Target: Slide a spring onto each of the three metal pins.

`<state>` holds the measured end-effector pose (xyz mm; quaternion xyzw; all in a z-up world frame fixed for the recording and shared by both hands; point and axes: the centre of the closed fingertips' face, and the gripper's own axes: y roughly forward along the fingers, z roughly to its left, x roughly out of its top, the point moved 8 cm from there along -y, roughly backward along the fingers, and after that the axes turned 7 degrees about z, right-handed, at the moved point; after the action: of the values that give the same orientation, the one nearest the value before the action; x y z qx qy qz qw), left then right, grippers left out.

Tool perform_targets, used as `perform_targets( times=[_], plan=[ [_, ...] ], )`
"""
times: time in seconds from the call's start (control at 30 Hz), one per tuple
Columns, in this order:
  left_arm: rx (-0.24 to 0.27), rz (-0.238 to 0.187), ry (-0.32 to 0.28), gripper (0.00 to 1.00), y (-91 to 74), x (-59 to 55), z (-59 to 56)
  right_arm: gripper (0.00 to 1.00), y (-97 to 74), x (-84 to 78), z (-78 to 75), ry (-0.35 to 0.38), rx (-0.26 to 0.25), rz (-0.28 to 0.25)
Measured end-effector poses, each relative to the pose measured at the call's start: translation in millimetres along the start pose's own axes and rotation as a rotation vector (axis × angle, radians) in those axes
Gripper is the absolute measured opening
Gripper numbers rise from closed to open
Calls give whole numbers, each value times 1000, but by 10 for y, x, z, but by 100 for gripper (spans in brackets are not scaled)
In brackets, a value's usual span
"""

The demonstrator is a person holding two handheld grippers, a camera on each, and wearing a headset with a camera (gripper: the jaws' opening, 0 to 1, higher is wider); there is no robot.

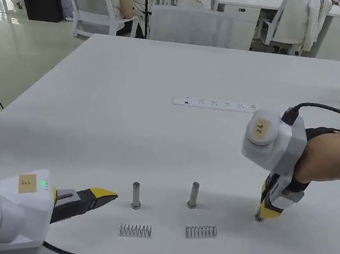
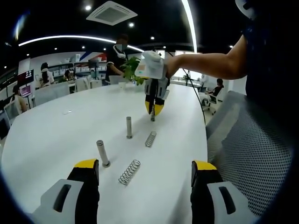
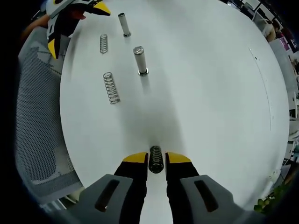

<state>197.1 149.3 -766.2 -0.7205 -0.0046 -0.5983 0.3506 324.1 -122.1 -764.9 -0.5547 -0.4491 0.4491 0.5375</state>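
Two handheld tools, the left gripper (image 1: 118, 231) and the right gripper (image 1: 268, 211), share one build: pale grey plastic bodies and black jaws capped in yellow. Each body carries a small tan sticker (image 1: 259, 128) with handwriting. The left one shows a green light (image 1: 44, 184). A black cable (image 1: 328, 110) leaves the right one, and a black cuff (image 1: 320, 133) wraps that wrist.

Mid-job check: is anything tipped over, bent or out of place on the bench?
Nothing stands out. The left pin and middle pin stand upright, the left spring and middle spring lie flat in front of them, evenly coiled, and the right gripper is shut on the third spring.
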Motion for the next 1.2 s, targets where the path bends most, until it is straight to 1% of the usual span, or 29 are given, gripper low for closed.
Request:
perform_targets(
  times=[0.17,0.3,0.57,0.63,0.67,0.8,0.9,1.2],
  plan=[
    [0,-1,0,77,4,4,4,16,1,-3,-6,2,-5,-12],
    [-3,0,0,77,11,1,5,21,-6,-7,7,4,-3,-29],
    [-7,0,2,77,23,9,7,30,-17,-48,2,24,-17,-60],
    [-9,-2,3,77,24,12,7,34,-24,-59,-5,41,-29,-85],
    [-9,-1,3,77,25,13,9,36,-30,-72,2,51,-25,-96],
    [-10,-2,5,77,29,15,9,36,-32,-123,9,56,-35,-98],
    [-10,-4,4,77,35,20,11,37,-35,-159,7,72,-38,-112],
    [-12,-4,3,77,37,22,16,37,-27,-275,55,113,-32,-137]
  ],
)
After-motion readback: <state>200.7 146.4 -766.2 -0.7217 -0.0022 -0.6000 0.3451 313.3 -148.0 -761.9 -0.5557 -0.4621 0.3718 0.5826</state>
